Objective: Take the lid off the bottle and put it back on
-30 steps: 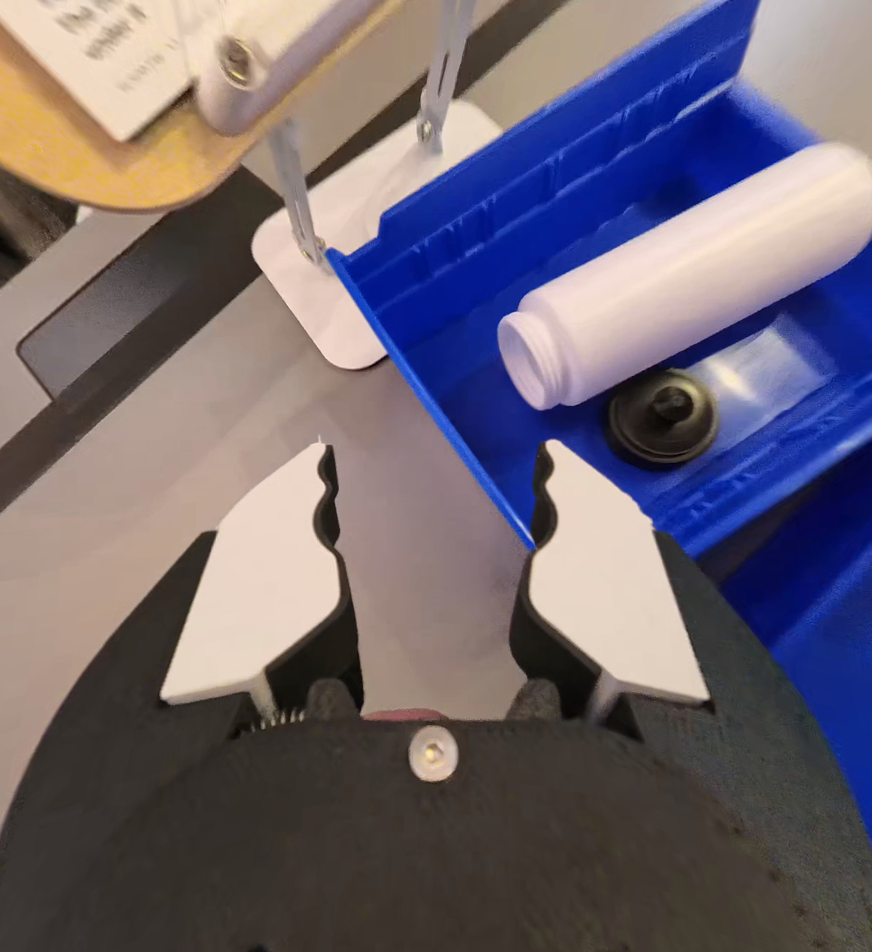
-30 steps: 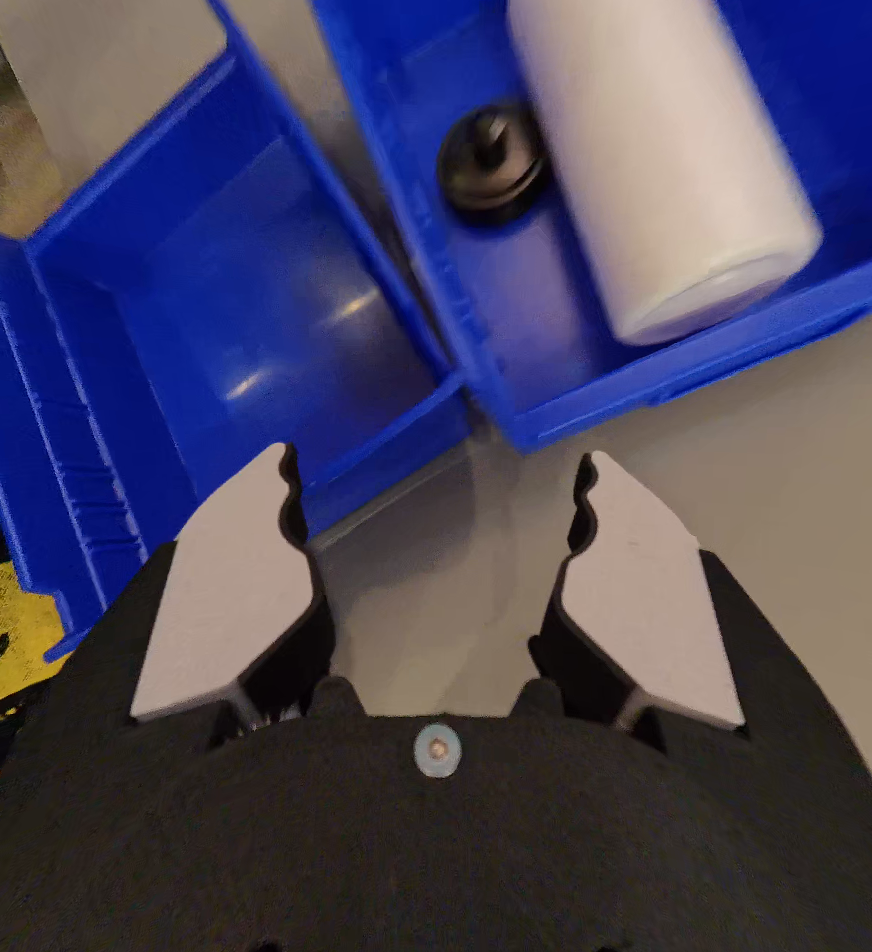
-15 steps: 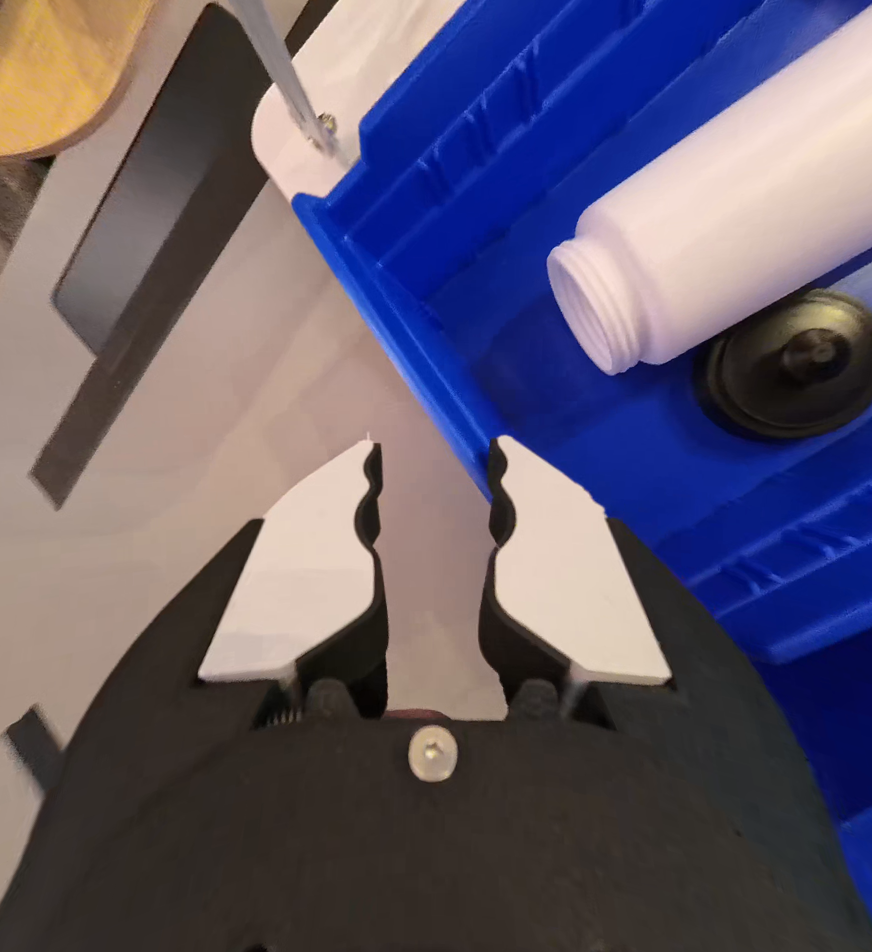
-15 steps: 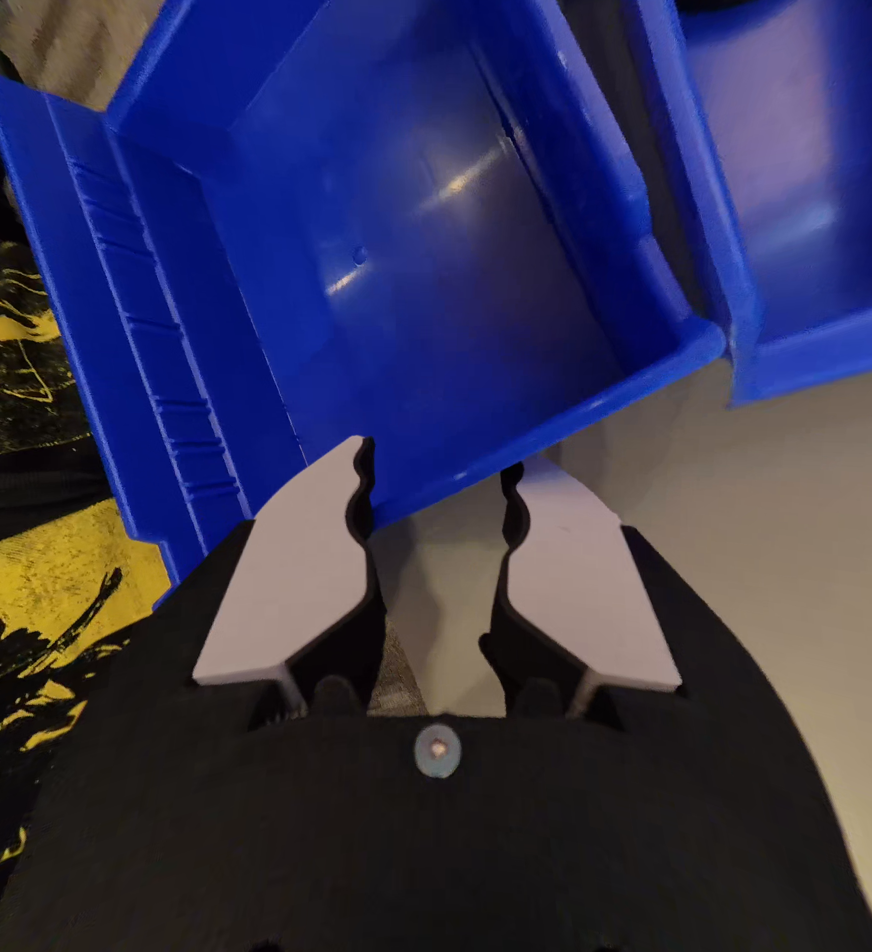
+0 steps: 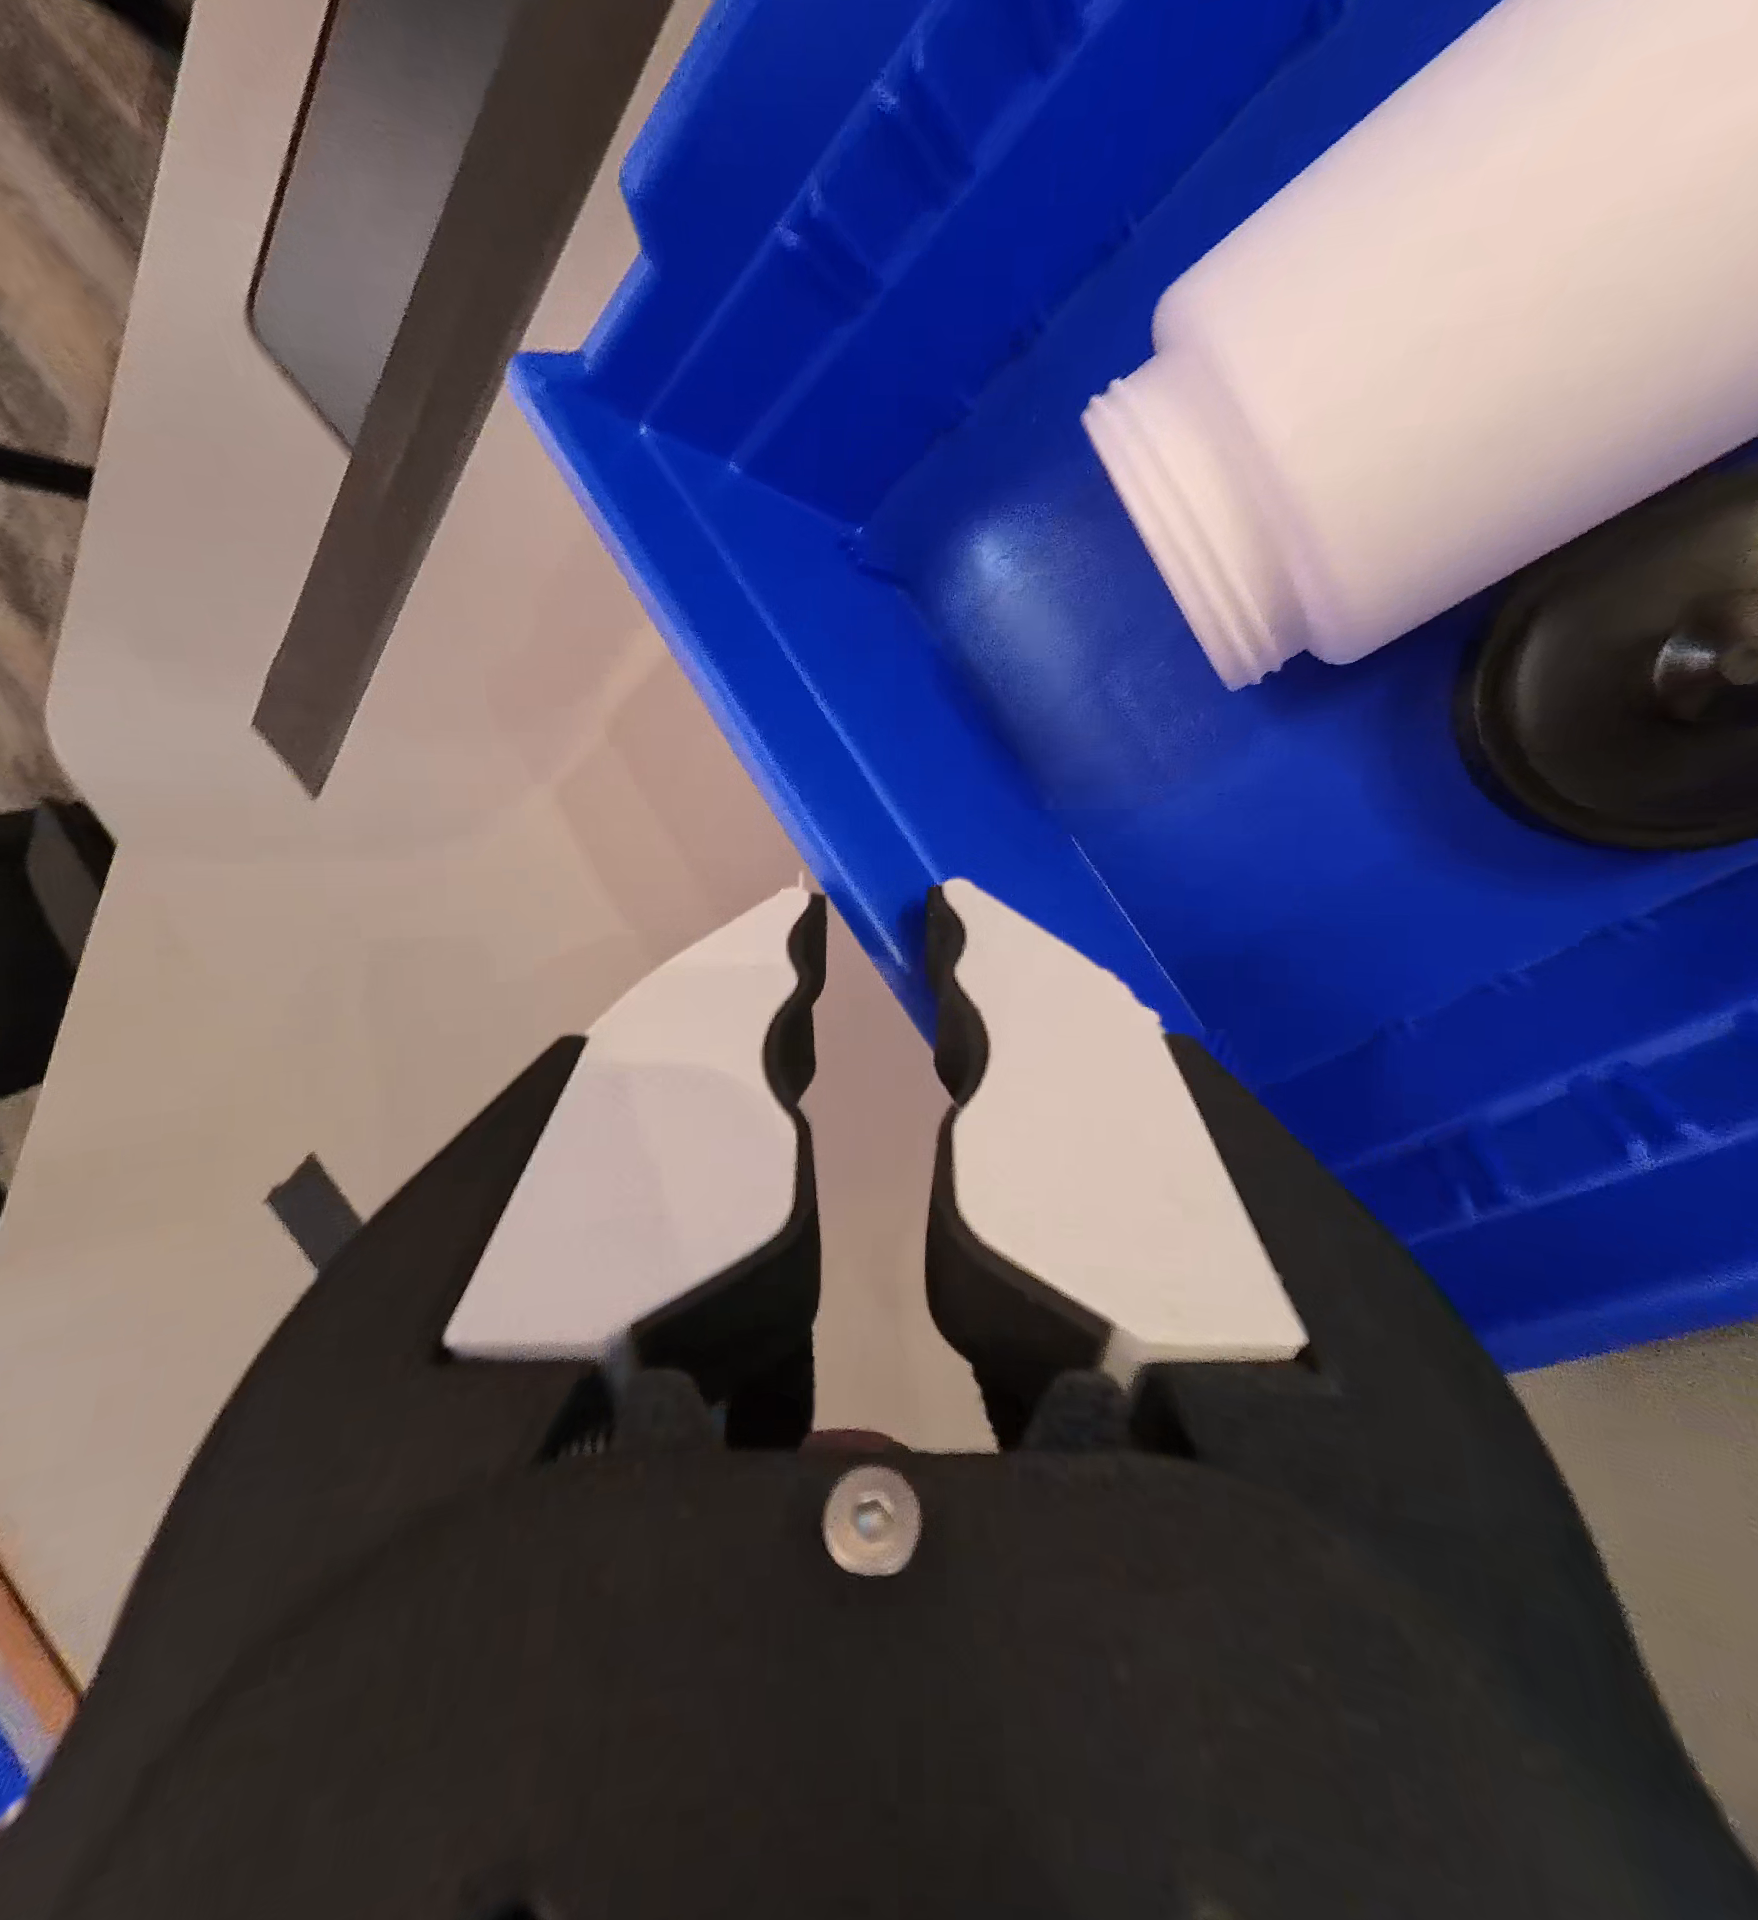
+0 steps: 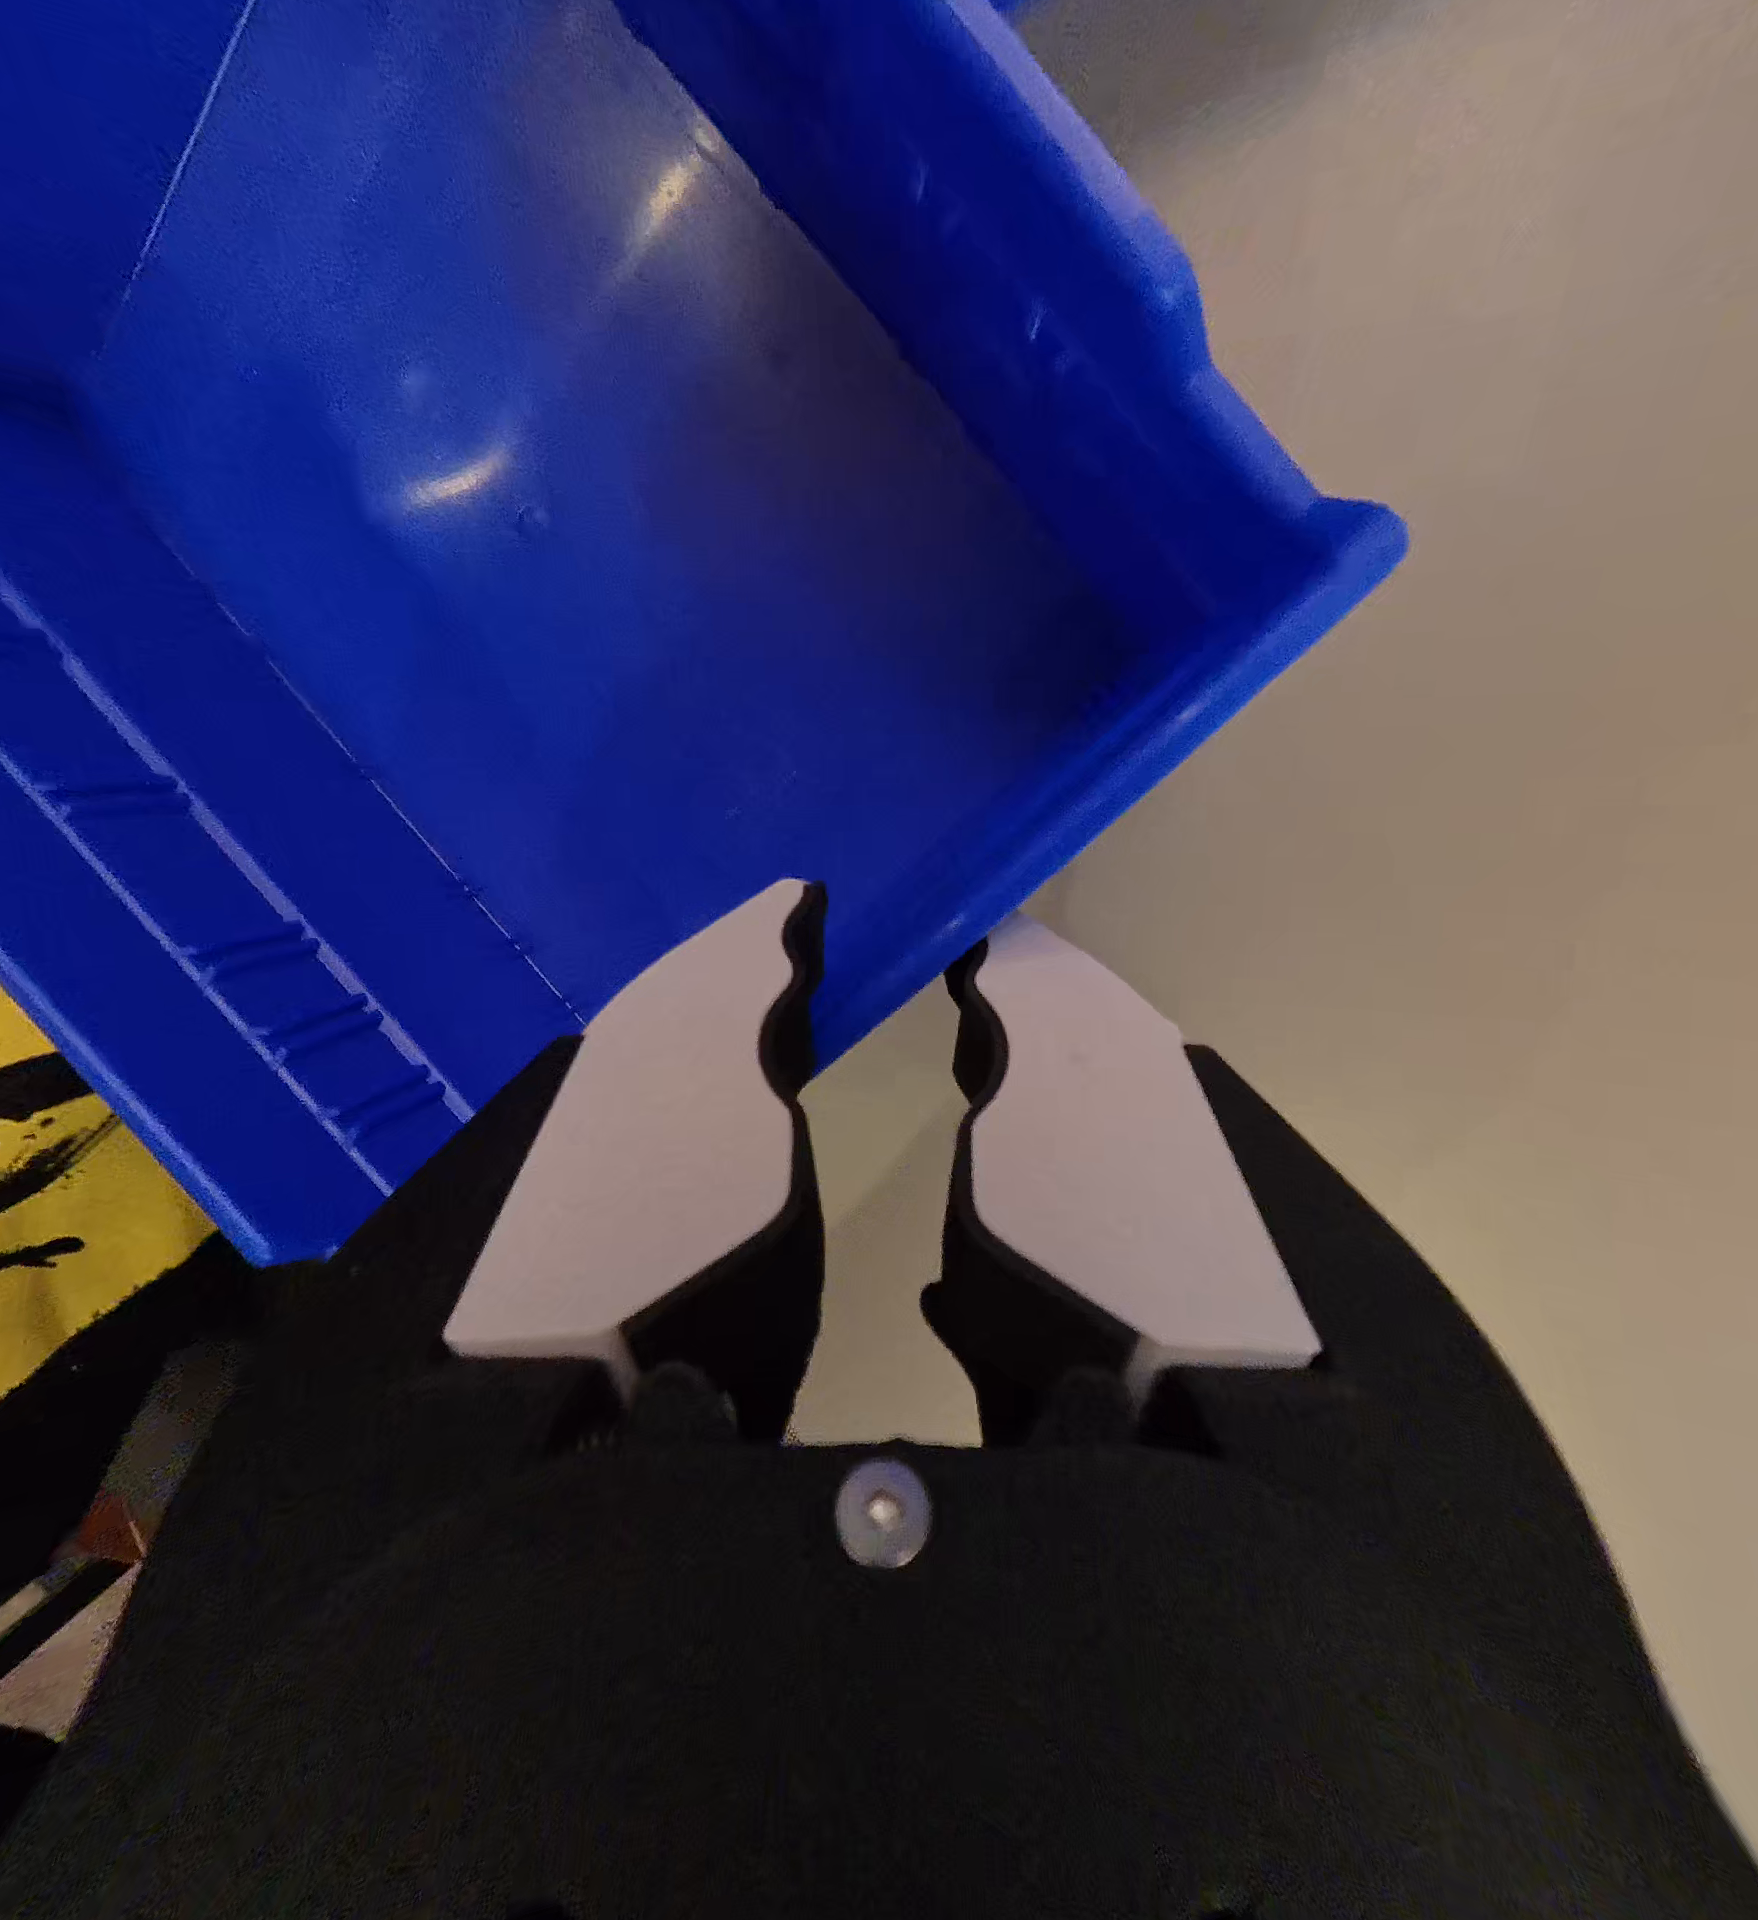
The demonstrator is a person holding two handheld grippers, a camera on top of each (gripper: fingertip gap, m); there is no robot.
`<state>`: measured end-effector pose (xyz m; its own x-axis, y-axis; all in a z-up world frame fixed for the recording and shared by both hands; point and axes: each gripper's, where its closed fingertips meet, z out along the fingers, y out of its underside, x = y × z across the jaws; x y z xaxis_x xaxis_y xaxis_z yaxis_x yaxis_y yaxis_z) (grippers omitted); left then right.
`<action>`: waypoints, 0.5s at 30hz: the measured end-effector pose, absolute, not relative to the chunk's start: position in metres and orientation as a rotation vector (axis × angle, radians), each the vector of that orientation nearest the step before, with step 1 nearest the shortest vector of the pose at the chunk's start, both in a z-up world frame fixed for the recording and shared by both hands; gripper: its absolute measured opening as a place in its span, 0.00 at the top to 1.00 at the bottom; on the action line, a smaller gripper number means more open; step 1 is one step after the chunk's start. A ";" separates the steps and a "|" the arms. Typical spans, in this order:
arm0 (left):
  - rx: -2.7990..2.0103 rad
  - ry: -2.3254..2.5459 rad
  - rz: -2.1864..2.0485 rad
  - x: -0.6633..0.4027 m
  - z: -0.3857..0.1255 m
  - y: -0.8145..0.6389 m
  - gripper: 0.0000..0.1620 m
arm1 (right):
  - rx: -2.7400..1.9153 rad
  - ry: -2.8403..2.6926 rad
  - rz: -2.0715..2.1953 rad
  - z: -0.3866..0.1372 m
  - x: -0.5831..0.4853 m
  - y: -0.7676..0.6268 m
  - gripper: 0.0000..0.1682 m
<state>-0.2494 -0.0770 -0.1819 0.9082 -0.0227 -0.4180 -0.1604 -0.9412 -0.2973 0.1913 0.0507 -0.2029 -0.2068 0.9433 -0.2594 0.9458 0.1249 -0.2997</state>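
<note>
A white bottle (image 5: 1477, 364) lies on its side in a blue bin (image 5: 854, 416), with its threaded neck bare. The black lid (image 5: 1664, 675) lies beside it on the bin's floor, inner side up. My left gripper (image 5: 875, 904) has its jaws narrowed on this bin's near corner wall, which fills the gap between them. My right gripper (image 6: 890, 925) is closed on the front lip of a second, empty blue bin (image 6: 1270, 644), one finger inside and the other's tip under the lip. The bottle and lid do not show in the right wrist view.
Both bins stand on a pale grey table (image 5: 335, 987), which also shows in the right wrist view (image 6: 1477, 935). A dark slot (image 5: 387, 416) runs across the table to the left. Carpet floor (image 5: 2, 312) lies beyond the table's edge. A yellow-and-black cloth (image 6: 2, 1143) shows at the left.
Both grippers went from wide open to nearly closed. The left moved forward onto the bottle bin's corner. The right swung away from the bottle's bin onto the empty bin's front lip.
</note>
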 end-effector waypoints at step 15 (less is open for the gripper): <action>-2.688 -0.291 0.058 -0.270 -0.190 -0.085 0.63 | 2.043 2.367 -0.520 -0.202 0.197 0.093 0.90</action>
